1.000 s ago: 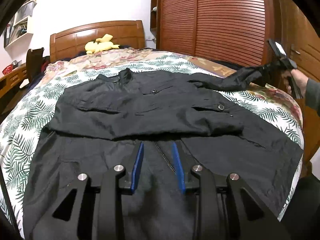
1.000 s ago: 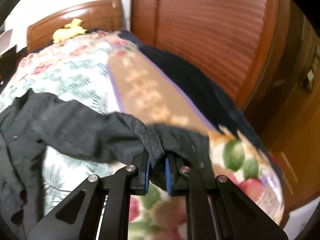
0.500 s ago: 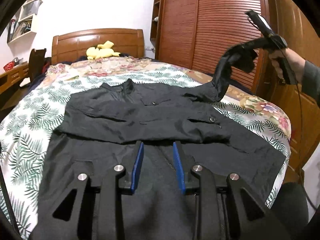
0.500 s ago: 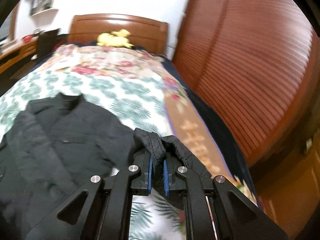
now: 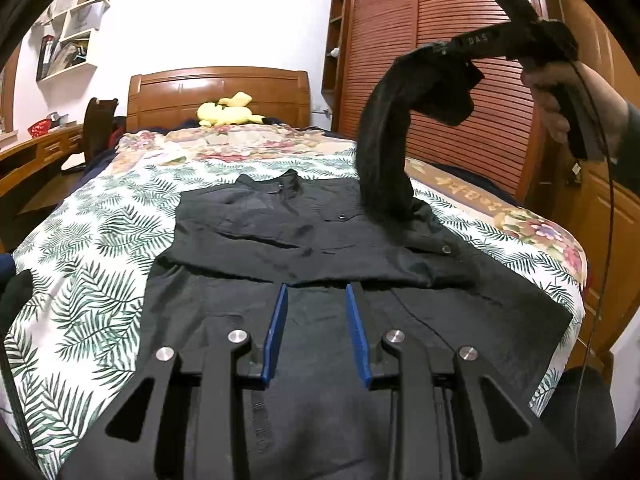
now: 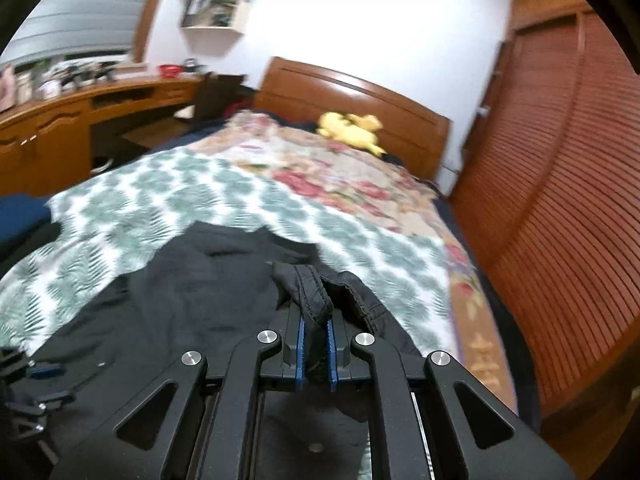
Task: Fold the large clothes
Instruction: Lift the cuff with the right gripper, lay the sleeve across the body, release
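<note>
Risk of stitched black sleeve cuff (image 6: 316,300) slipping from clamped right gripper (image 6: 316,354); left gripper (image 5: 316,332) narrowly parted, empty, over black jacket (image 5: 304,232).

Legible text is found in one place only. Small pale lettering is seen on the black body of the right gripper (image 5: 452,54), on the bar just above the raised sleeve (image 5: 384,136) of the jacket; it appears upside down and reads roughly as "SVD" or "DAS", and cannot be settled. Orange characters are printed on the tan border of the bedspread (image 5: 460,188), on the wardrobe side of the jacket; they cannot be read. No other labels or numbers are legible.
</note>
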Demonstrator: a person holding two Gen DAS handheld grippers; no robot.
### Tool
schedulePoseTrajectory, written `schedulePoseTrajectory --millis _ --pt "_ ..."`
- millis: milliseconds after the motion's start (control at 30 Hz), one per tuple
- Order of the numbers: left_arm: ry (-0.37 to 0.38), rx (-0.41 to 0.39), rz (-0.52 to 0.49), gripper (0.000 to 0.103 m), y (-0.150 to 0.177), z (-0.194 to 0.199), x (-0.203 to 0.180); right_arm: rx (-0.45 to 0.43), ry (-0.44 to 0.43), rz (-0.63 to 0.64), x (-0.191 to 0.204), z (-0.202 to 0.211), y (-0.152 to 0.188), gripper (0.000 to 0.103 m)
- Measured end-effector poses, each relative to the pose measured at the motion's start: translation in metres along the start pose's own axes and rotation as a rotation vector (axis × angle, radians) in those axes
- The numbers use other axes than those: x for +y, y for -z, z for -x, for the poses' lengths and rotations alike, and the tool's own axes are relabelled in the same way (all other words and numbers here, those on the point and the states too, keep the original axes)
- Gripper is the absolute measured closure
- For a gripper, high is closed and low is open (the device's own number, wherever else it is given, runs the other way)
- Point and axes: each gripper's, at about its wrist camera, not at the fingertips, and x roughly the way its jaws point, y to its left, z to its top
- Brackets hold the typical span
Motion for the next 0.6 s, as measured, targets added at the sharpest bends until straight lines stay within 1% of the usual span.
schedulePoseTrajectory --millis 100,200,367,433,567,600 --pt "-0.006 -0.001 0.006 0.075 0.001 0.002 0.004 0.032 -0.053 0.015 0.026 -0.009 0.011 0.097" --pt "-0.006 -0.007 0.009 0.075 0.0 0.005 0.005 0.083 -0.102 0.028 0.048 -0.025 0.033 0.096" --pt "-0.006 -0.004 0.016 0.075 0.0 0.003 0.007 0.155 -0.141 0.012 0.073 -0.038 0.066 0.096" --pt "-0.009 0.001 0.013 0.075 0.0 0.001 0.006 0.165 -0.169 -0.004 0.079 -0.037 0.074 0.096" --pt "-0.011 0.003 0.01 0.075 0.0 0.0 0.006 0.151 -0.224 -0.038 0.084 -0.024 0.077 0.093" --pt "-0.012 0.003 0.01 0.075 0.0 -0.001 0.006 0.142 -0.239 -0.041 0.084 -0.019 0.078 0.088"
